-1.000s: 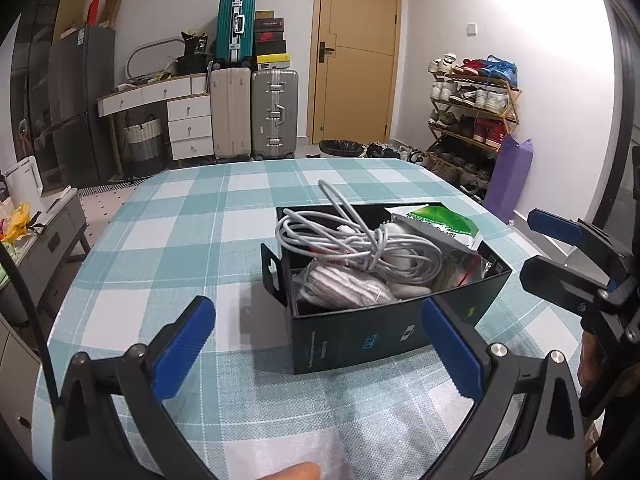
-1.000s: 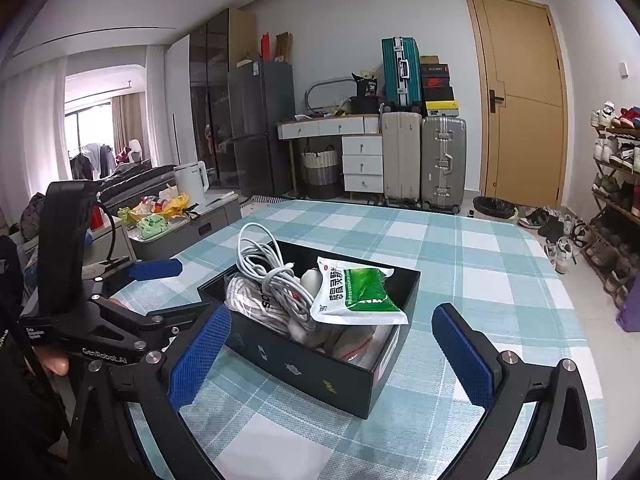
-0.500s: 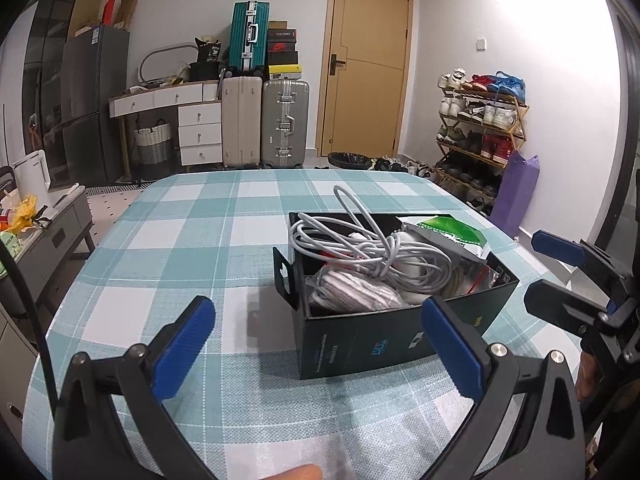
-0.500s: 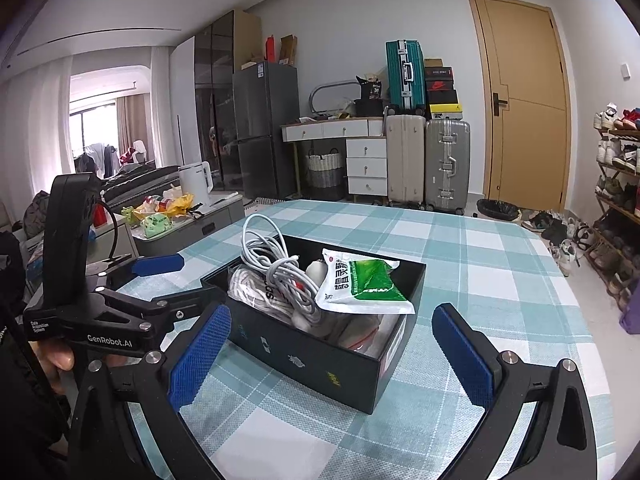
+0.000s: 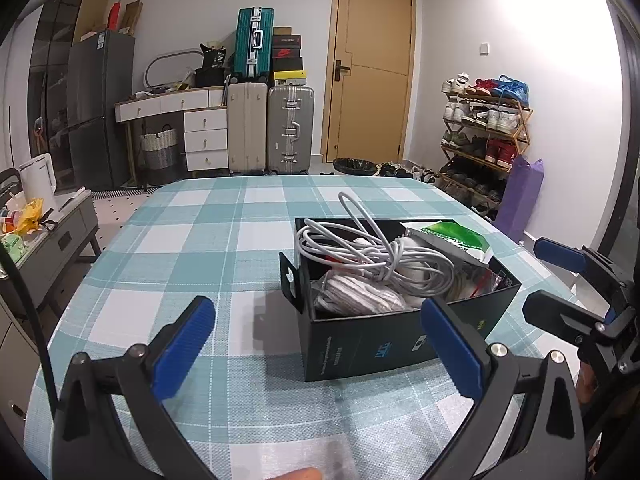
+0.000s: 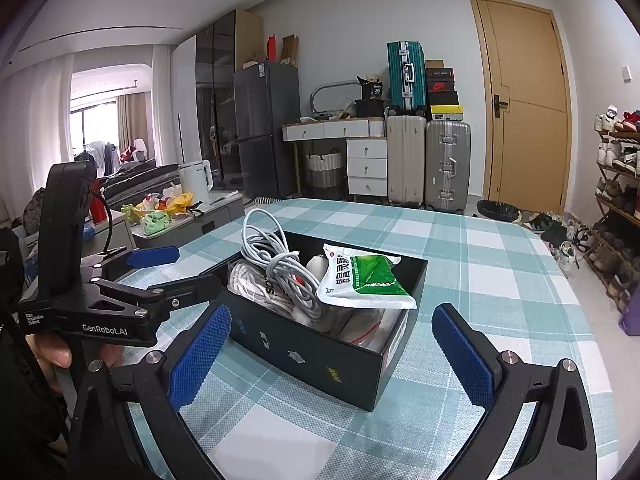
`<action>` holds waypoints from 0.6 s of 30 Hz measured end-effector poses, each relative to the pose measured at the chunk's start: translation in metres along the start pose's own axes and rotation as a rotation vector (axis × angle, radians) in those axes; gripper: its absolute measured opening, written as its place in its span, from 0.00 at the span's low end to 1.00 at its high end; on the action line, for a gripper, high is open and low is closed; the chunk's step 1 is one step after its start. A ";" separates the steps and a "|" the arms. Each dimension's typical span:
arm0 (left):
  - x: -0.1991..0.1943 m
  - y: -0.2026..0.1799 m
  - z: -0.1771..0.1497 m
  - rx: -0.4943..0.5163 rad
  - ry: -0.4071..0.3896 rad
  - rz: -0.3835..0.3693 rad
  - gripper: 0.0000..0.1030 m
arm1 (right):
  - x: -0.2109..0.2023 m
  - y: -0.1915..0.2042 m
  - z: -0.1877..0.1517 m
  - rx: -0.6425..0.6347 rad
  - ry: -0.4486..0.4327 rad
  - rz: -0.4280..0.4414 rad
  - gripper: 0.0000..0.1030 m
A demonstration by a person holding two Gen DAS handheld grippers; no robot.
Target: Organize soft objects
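**Q:** Checked tablecloth [image 5: 192,240] under everything, then. What does the left wrist view give you?

**A:** On that cloth sits a black box [image 5: 372,340], open-topped, and everything else is best placed from it. The left gripper [image 5: 320,344] hangs just short of the box's near wall, fingers spread wide and holding nothing. Its right-hand pad overlaps the box's near right corner in the view, though I cannot tell if they touch. Inside the box, a grey cable coil [image 5: 376,256] lies on top, one loop standing above the rim. A striped grey cloth [image 5: 352,296] is packed below it against the near wall, and a green-and-white packet [image 5: 452,236] lies towards the far right corner.

**Q:** And the right wrist view?

**A:** The right gripper [image 6: 332,352] comes at the box from its other side, also spread wide and empty, its fingers either side of a box corner [image 6: 376,360]. From here the packet is the nearest thing, propped across the contents. The coil lies beyond it, towards the left gripper's side.

**Q:** So which way does the next move run?

**A:** My judgement: forward and slightly down for either. The box's long axis runs roughly left to right across the left view, so the left gripper is nearer the cloth and coil, the right one nearer the packet.
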State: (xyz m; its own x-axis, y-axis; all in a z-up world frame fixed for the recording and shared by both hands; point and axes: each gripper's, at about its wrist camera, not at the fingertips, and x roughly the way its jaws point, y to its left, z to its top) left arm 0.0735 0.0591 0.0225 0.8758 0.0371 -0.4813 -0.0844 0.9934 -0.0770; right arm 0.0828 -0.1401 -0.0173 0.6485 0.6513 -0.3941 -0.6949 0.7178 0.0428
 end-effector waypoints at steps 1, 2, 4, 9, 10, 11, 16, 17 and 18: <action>0.000 0.000 0.000 0.000 0.001 0.000 1.00 | -0.001 0.000 0.000 -0.001 -0.006 -0.001 0.99; 0.001 0.001 0.000 -0.003 0.004 0.000 1.00 | -0.001 0.000 0.000 -0.001 -0.011 -0.004 0.99; 0.000 0.001 0.000 -0.009 0.006 0.002 1.00 | -0.004 0.001 -0.001 -0.006 -0.022 -0.006 0.99; -0.002 -0.001 0.000 -0.006 -0.007 0.004 1.00 | -0.008 0.002 -0.002 -0.010 -0.041 -0.002 0.99; -0.002 -0.001 0.000 -0.004 -0.006 0.003 1.00 | -0.008 0.001 -0.001 -0.010 -0.040 -0.001 0.99; -0.002 -0.001 0.000 -0.002 -0.005 0.004 1.00 | -0.009 0.001 -0.002 -0.010 -0.040 -0.001 0.99; -0.001 -0.001 0.001 -0.004 -0.006 0.002 1.00 | -0.009 0.000 -0.002 -0.011 -0.041 0.000 0.99; -0.001 -0.001 0.001 -0.006 -0.008 0.002 1.00 | -0.009 0.001 -0.002 -0.011 -0.042 0.000 0.99; -0.001 -0.001 0.001 -0.007 -0.009 0.002 1.00 | -0.009 0.000 -0.002 -0.011 -0.042 0.001 0.99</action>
State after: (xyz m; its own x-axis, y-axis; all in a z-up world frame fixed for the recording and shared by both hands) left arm 0.0733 0.0586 0.0236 0.8800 0.0397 -0.4733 -0.0891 0.9926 -0.0824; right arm 0.0758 -0.1463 -0.0153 0.6602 0.6618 -0.3552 -0.6986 0.7147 0.0332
